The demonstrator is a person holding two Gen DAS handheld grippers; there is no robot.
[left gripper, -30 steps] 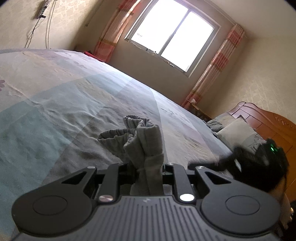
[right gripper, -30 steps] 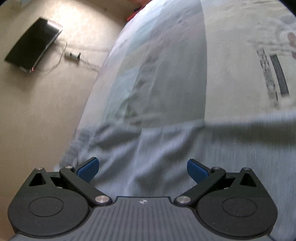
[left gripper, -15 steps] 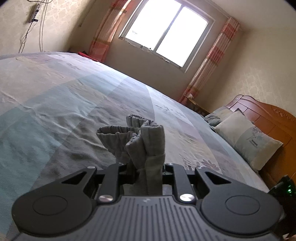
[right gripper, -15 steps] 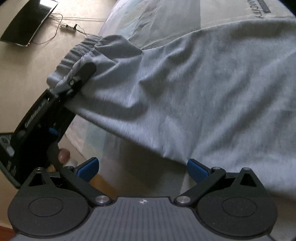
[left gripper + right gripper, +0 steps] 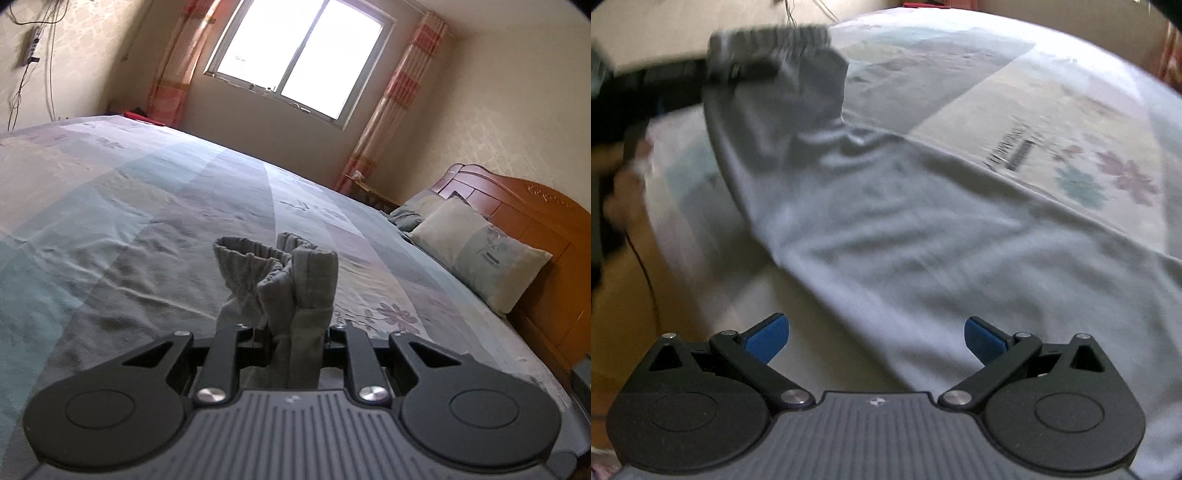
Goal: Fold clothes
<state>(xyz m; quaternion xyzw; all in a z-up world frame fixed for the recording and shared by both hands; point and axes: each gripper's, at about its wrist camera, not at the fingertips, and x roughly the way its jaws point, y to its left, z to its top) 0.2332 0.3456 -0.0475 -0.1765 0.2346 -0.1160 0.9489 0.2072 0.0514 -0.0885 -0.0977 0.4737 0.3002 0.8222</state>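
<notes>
A pair of grey trousers [image 5: 923,240] lies stretched across the patterned bedspread [image 5: 1052,122] in the right wrist view. Its elastic waistband [image 5: 266,266] sticks up bunched between the fingers of my left gripper [image 5: 295,332], which is shut on it. That same gripper [image 5: 746,70] shows at the upper left of the right wrist view, lifting the waistband [image 5: 768,38] off the bed. My right gripper [image 5: 875,338] hovers over the trouser leg near the bed's edge, jaws wide apart, blue pads [image 5: 766,338] touching nothing.
Pillows [image 5: 476,251] lie against a wooden headboard [image 5: 524,210] at the right. A window [image 5: 299,61] with striped curtains stands beyond the bed. The bed's edge and the floor [image 5: 624,306] lie to the left of my right gripper, beside a person's hand [image 5: 624,195].
My left gripper has risen a little with the waistband, and the far wall sits higher in its view. My right gripper has swung and rolled over the trousers, bringing the bed's far side into view.
</notes>
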